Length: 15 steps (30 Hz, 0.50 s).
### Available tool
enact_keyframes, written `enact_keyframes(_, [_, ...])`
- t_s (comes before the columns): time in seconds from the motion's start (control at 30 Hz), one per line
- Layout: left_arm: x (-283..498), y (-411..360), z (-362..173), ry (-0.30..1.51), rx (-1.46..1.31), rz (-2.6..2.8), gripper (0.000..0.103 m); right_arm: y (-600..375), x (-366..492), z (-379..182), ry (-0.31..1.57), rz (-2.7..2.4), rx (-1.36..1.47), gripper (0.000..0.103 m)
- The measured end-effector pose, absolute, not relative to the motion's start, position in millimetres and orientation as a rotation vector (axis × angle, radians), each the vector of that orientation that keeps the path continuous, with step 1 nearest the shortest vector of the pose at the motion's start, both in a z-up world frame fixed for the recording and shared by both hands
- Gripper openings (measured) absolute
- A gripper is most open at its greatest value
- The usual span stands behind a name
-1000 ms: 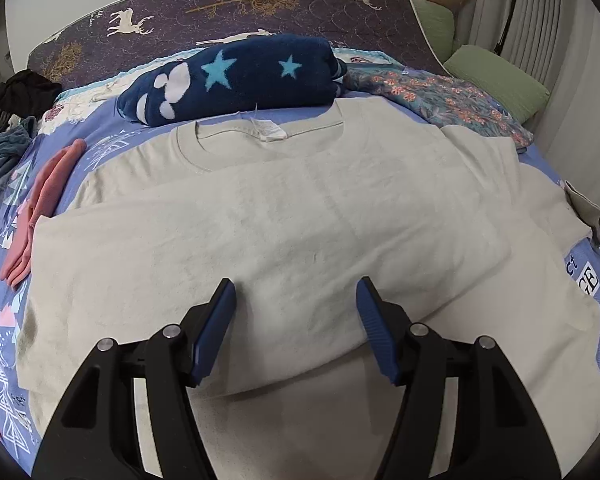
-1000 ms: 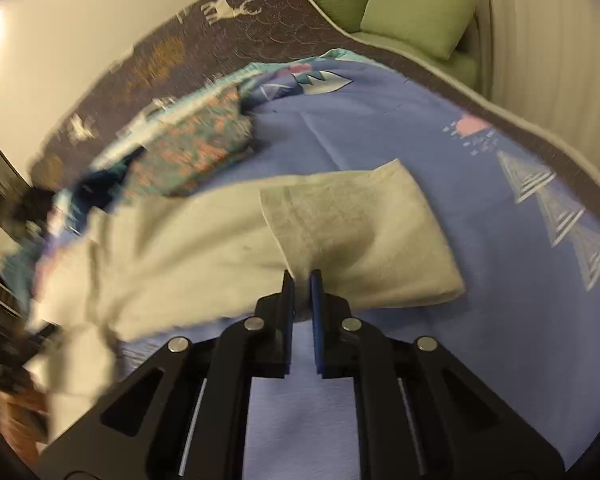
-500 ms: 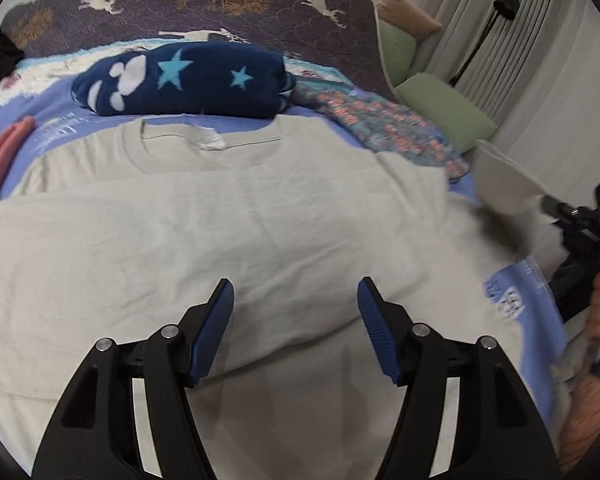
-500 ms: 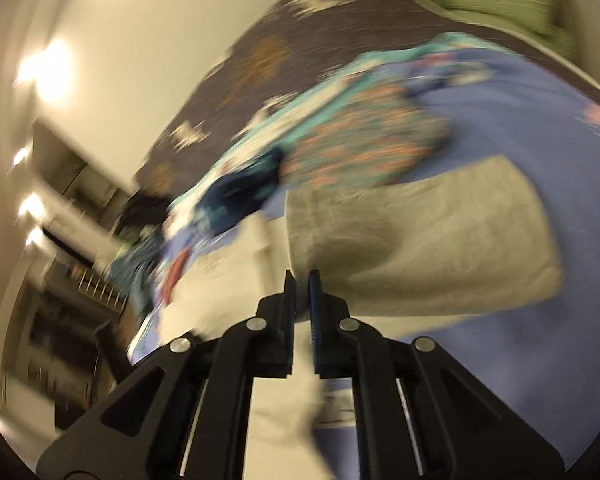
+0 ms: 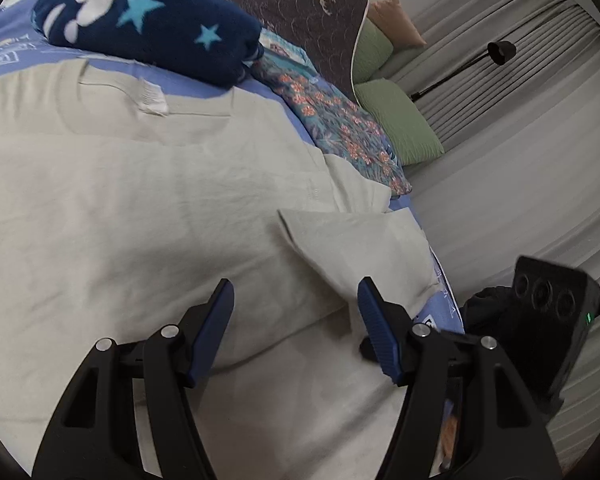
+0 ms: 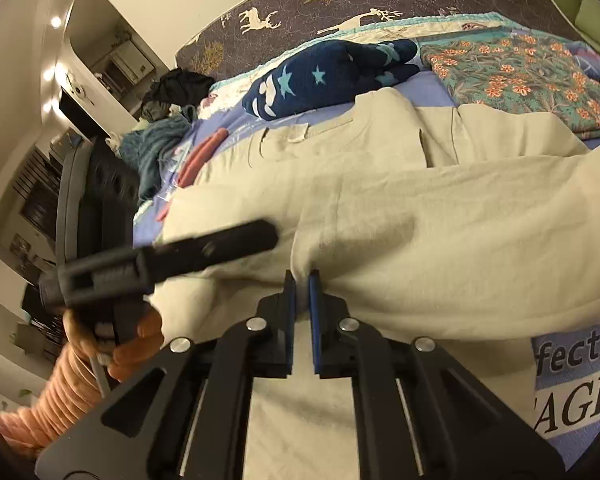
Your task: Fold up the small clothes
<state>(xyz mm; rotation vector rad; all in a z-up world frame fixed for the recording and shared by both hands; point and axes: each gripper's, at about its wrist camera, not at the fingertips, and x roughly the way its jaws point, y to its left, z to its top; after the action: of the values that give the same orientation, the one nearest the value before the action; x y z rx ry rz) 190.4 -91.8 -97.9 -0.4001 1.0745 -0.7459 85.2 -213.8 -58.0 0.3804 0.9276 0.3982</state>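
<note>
While the right gripper's (image 6: 302,280) jaws pinch the beige T-shirt (image 5: 140,208), the left gripper's (image 5: 294,306) jaws gape empty.

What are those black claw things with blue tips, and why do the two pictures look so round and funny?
They are two grabber tools, one in each of a person's hands. A little wide-eyed camera sits on each tool, which bends the picture. In the left tool's view, the left gripper is open above a beige T-shirt spread on a bed. In the right tool's view, the right gripper pinches the shirt's cloth, folding it over. A starry blue blanket lies behind.
</note>
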Motion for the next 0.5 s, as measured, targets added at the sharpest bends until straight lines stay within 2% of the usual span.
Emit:
enact_keyframes(0.03, [195, -99, -99, 1.089, -0.398, -0.749, 0.065, -213, 85, -58, 0.927, 0.392, 0.367, 0.007])
enact_keyframes(0.1, [203, -113, -102, 1.107, -0.388, -0.746, 0.049, -211, 82, -58, 0.922, 0.381, 0.338, 0.007])
enact_keyframes(0.13, [208, -121, -102, 1.117, -0.379, -0.751, 0.021, -212, 85, -57, 0.920, 0.377, 0.328, 0.007])
enact_keyframes(0.17, [211, -125, -102, 1.123, -0.376, -0.753, 0.001, -211, 84, -56, 0.918, 0.372, 0.318, 0.007])
enact_keyframes(0.23, [215, -128, -93, 1.093, -0.383, -0.745, 0.001, -208, 83, -52, 0.911, 0.352, 0.290, 0.007])
enact_keyframes(0.5, [209, -97, 2, 0.852, -0.283, -0.737, 0.001, -183, 92, 0, 0.777, 0.361, 0.218, 0.006])
